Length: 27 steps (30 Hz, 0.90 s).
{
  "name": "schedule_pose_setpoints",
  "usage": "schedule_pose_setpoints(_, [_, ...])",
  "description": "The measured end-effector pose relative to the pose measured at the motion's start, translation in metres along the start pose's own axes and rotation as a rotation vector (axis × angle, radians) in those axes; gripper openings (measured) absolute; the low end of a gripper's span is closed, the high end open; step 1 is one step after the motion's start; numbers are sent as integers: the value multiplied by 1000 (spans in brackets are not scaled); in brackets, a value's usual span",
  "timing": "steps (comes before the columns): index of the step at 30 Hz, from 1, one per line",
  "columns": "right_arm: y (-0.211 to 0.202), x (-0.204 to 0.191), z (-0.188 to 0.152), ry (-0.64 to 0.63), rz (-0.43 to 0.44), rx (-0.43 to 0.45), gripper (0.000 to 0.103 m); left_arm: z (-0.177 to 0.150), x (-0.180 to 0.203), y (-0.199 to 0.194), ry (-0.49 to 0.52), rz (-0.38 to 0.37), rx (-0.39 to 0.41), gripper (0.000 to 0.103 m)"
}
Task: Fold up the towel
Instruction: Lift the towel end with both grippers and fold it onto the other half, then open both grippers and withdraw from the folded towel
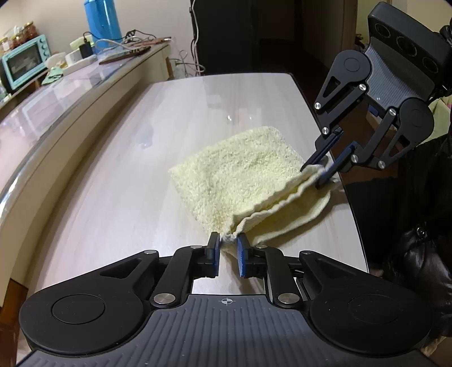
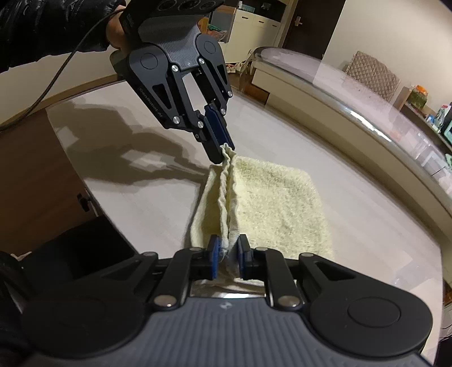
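**Two handheld grippers at the corners of a folded yellow towel on a table**

A pale yellow terry towel [image 1: 240,172] lies folded on a light wood-grain table [image 1: 127,183]. Most of the towel rests flat on the tabletop. Its near edge, the side closest to the table's edge, is raised off the surface and strung between the two grippers, with the doubled layers showing as a wrinkled ridge.

The left gripper [image 1: 228,249] sits at one end of that raised edge. Its blue-padded jaws stand narrowly apart with a bunched towel corner between them; the cloth reaches at least one pad, but whether the pads press on it is hard to tell.

The right gripper [image 2: 227,252] sits at the other end of the same edge. Its jaws are also narrowly parted around a gathered towel corner, and whether the pads pinch it is unclear.

Both grippers point downward at the towel. A person's hand in a dark sleeve [image 2: 50,25] holds the left gripper from above.

Beyond the towel, past the far side of the table, a long counter [image 1: 70,93] carries a teal toaster oven [image 1: 24,62] and a blue jug [image 1: 103,19].
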State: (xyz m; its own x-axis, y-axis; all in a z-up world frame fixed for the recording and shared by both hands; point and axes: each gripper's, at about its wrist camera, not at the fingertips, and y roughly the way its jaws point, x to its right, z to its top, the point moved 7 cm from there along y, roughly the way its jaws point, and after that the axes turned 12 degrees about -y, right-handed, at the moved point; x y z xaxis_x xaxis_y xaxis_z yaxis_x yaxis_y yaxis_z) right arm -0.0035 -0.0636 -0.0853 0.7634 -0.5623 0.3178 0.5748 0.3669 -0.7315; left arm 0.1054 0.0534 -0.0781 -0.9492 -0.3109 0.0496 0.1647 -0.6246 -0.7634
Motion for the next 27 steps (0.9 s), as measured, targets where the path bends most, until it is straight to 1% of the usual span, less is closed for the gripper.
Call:
schedule_pose_setpoints(2, [1,-2,1,3,15,8,26,-2,0,-1,-9,5,-2,15])
schedule_pose_setpoints(4, [1,-3,1,8,23,13,27,-4,2,-2,-18,17,-4,19])
schedule_pose_setpoints(6, [-3,-4,0,12,33,19,31,-6,2,-4,-30,25,-5,31])
schedule_pose_setpoints(8, [-8,-6,-2,15,45,30,37,-9,3,-7,-52,41,-4,35])
schedule_pose_setpoints(9, [-10,-6,-2,16,53,37,37,-10,3,-10,-63,50,1,36])
schedule_pose_setpoints(10, [-13,-6,-2,18,60,46,38,-13,3,-14,-86,63,10,37])
schedule_pose_setpoints(12, [-17,-2,-2,25,61,61,42,-17,3,-22,-134,89,34,42])
schedule_pose_setpoints(13, [-19,0,-3,28,55,67,43,-20,2,-28,-175,111,55,44])
schedule_pose_setpoints(15, [-23,3,-6,25,40,76,45,-23,3,-34,-211,136,76,54])
schedule_pose_setpoints(16, [-24,6,-9,18,28,82,45,-25,5,-39,-243,173,94,56])
schedule_pose_setpoints(18, [-25,11,-12,2,16,83,45,-28,7,-44,-284,213,107,62])
schedule_pose_setpoints(19, [-25,12,-15,-28,6,85,45,-31,10,-47,-318,242,117,66])
schedule_pose_setpoints(20, [-25,12,-17,-64,-5,90,45,-35,13,-51,-358,272,138,76])
schedule_pose_setpoints(21, [-25,11,-18,-82,-11,91,45,-37,15,-54,-388,293,155,81])
schedule_pose_setpoints(22, [-24,10,-19,-104,-15,93,45,-38,16,-57,-410,305,167,81])
schedule_pose_setpoints(23, [-23,10,-21,-132,-20,96,45,-40,17,-59,-435,320,181,84])
schedule_pose_setpoints(24, [-22,8,-22,-161,-21,99,45,-42,19,-61,-465,336,194,92])
schedule_pose_setpoints(27, [-18,5,-24,-226,-21,102,45,-48,29,-68,-561,388,225,94])
